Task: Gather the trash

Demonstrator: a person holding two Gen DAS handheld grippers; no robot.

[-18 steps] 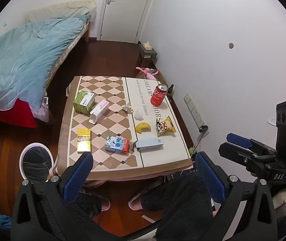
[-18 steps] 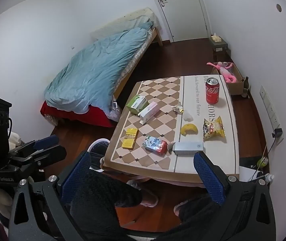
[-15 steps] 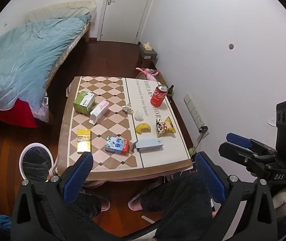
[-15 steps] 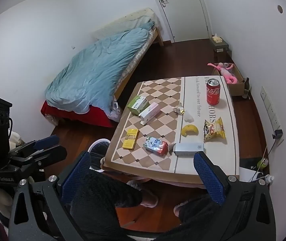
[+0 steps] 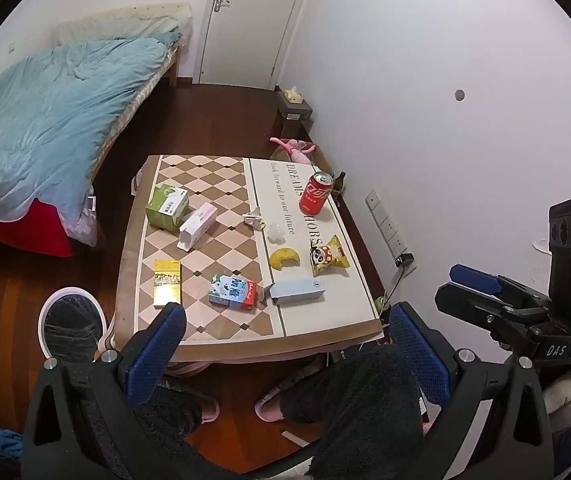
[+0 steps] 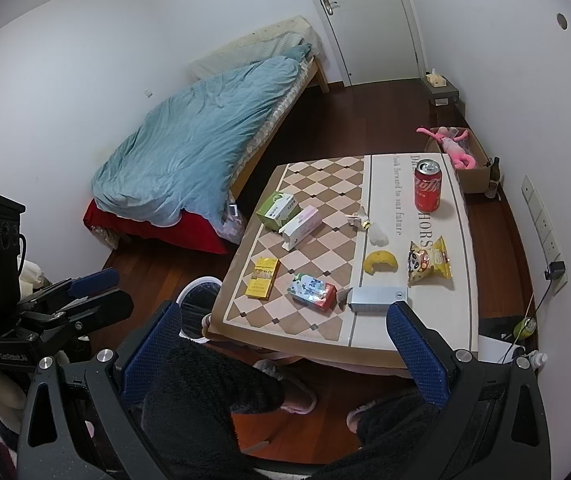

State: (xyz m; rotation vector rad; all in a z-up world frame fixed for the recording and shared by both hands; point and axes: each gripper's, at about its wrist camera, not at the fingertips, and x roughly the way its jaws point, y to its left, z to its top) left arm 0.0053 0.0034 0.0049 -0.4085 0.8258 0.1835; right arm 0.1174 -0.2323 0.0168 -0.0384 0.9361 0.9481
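Both claws hang spread and empty, well short of the table (image 5: pixel 325 326). Ahead of the left claw (image 5: pixel 285 344), from largest: the green tissue box (image 5: pixel 167 207) is light and crushable, best pinched across its width. The red cola can (image 5: pixel 317 198) is rigid, slippery. The snack packet (image 5: pixel 327 258) is limp; pinch an edge. The right claw (image 6: pixel 285 346) matches.

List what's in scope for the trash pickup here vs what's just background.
In scope: red soda can, snack packet, banana-shaped yellow piece, milk carton, yellow box, grey-blue box, green box, pink-white box, small wrappers, bin.

Background: bed, pink plush, tissue box, door.
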